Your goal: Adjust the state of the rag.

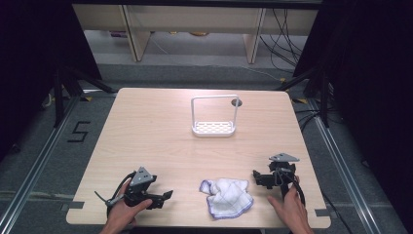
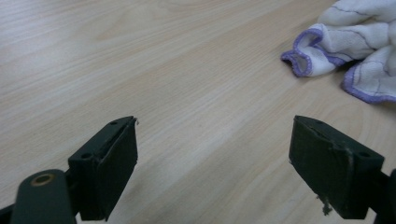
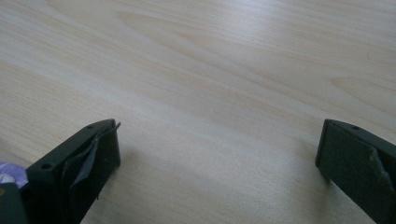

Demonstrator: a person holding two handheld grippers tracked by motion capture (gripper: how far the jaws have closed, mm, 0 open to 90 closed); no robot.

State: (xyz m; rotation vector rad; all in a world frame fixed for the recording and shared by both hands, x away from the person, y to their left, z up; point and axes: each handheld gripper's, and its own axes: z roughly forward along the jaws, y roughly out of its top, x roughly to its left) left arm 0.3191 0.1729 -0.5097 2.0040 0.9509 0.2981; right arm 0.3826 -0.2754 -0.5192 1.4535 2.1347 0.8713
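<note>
Left tongs [image 1: 163,196]: held in the person's left hand [image 1: 127,210] at the near left of the tabletop [image 1: 146,131], low over the wood and aimed toward the cloth [image 1: 228,196]. In the left gripper view the two black jaws stand spread wide with bare wood between them — nothing is gripped. The cloth [image 2: 348,44] lies ahead and to the right of those jaws, apart from them.

Right tongs [image 1: 256,178]: held in the person's right hand [image 1: 291,209] at the near right of the tabletop, just beside the cloth's right edge. In the right gripper view the jaws are likewise spread wide over bare wood, holding nothing.

Cloth: white with a purple hem, crumpled in a loose heap, lying on the near edge of the tabletop between the two tongs.

Rack [image 1: 214,117]: a white wire-handled tray — upright near the far centre of the tabletop, well apart from the cloth.
</note>
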